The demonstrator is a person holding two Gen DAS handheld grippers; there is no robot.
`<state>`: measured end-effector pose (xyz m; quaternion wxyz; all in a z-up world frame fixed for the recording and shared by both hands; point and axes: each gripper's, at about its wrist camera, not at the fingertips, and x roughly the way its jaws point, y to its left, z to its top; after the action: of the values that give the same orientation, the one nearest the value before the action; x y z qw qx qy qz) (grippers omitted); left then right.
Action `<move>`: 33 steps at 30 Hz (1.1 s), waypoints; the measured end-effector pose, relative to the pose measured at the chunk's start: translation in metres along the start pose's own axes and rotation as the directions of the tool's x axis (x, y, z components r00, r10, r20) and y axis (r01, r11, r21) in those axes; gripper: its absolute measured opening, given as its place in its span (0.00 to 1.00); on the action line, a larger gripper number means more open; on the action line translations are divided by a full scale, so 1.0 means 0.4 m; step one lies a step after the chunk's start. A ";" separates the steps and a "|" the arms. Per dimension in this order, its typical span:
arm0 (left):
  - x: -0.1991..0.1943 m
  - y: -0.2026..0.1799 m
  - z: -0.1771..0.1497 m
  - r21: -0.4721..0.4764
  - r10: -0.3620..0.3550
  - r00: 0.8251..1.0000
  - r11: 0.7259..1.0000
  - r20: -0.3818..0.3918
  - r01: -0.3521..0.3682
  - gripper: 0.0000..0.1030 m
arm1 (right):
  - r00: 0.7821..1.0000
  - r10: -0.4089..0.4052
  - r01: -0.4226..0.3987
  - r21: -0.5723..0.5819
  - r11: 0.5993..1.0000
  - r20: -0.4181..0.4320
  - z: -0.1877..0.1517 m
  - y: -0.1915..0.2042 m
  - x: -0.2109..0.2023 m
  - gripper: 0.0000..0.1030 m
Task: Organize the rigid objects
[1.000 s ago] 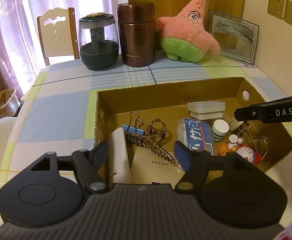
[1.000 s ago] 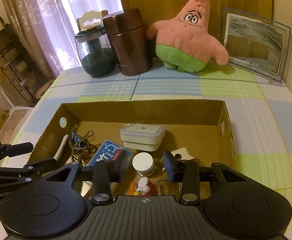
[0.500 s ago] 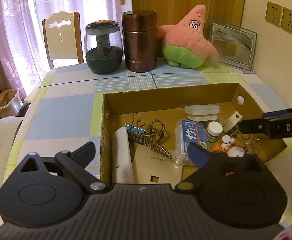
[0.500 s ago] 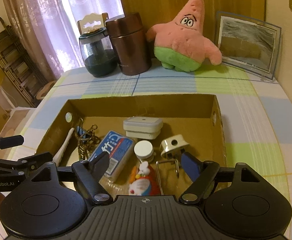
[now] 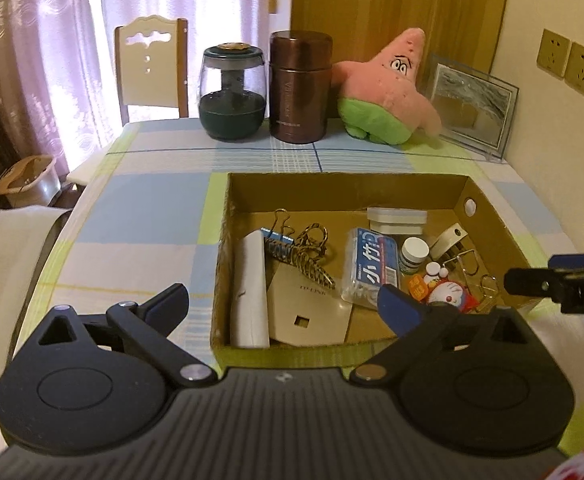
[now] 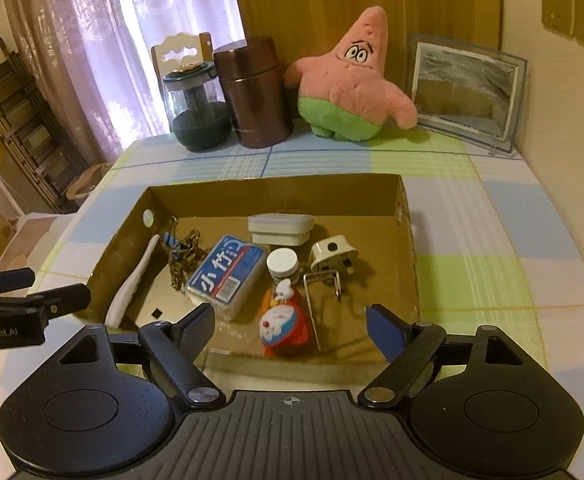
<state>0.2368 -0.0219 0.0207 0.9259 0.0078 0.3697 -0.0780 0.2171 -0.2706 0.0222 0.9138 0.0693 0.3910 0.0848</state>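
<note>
Left wrist view: the left gripper stands released at full spread, nothing between its jaws, just short of the near wall of the cardboard box. In the right wrist view the right gripper has jaws that are opening, with nothing between them, above the near edge of the same box.

Inside the box, near to far: a beige flat card and white tube at left, a cartoon toy and wire clip at right; then a blue packet, small white-capped jar and white plug; a white square case lies furthest back.

Judgement: items are deposited; both grippers appear free between placements. The next move calls for locating any item outside the box; none is visible on the tablecloth. Beyond stand jars and a plush star.
</note>
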 end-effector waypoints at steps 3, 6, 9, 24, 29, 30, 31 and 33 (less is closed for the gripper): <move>-0.031 0.000 -0.013 -0.017 0.003 1.000 1.000 -0.001 -0.003 0.96 | 1.000 -0.007 0.007 -0.006 1.000 -0.002 -0.023 0.012 -0.033 0.79; -0.065 -0.002 -0.030 -0.035 0.013 1.000 0.999 -0.007 -0.013 0.96 | 1.000 -0.001 0.001 0.001 1.000 -0.008 -0.042 0.021 -0.063 0.79; -0.097 -0.004 -0.047 -0.059 0.005 1.000 0.998 -0.007 -0.005 0.96 | 1.000 0.003 -0.003 0.008 1.000 -0.011 -0.064 0.030 -0.096 0.79; -0.284 -0.055 -0.147 -0.056 0.026 1.000 0.998 0.012 -0.025 0.96 | 1.000 0.015 -0.016 0.060 0.998 0.011 -0.170 0.060 -0.274 0.79; -0.332 -0.060 -0.181 -0.075 0.036 0.999 0.997 -0.002 -0.036 0.96 | 1.000 0.004 -0.005 0.053 0.999 0.018 -0.196 0.074 -0.321 0.79; -0.338 -0.061 -0.184 -0.078 0.034 0.999 0.996 -0.005 -0.035 0.96 | 1.000 0.001 -0.002 0.052 0.999 0.018 -0.202 0.078 -0.329 0.79; -0.346 -0.062 -0.189 -0.083 0.031 1.000 0.996 -0.006 -0.031 0.96 | 1.000 0.000 -0.001 0.053 0.999 0.020 -0.207 0.080 -0.338 0.79; -0.363 -0.065 -0.198 -0.094 0.020 1.000 0.995 -0.013 -0.022 0.96 | 1.000 0.001 -0.002 0.059 0.998 0.021 -0.218 0.085 -0.355 0.79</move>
<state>0.0751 -0.0219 0.0636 0.9237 -0.0313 0.3784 -0.0507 0.0539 -0.2617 0.0690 0.9154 0.0976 0.3835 0.0733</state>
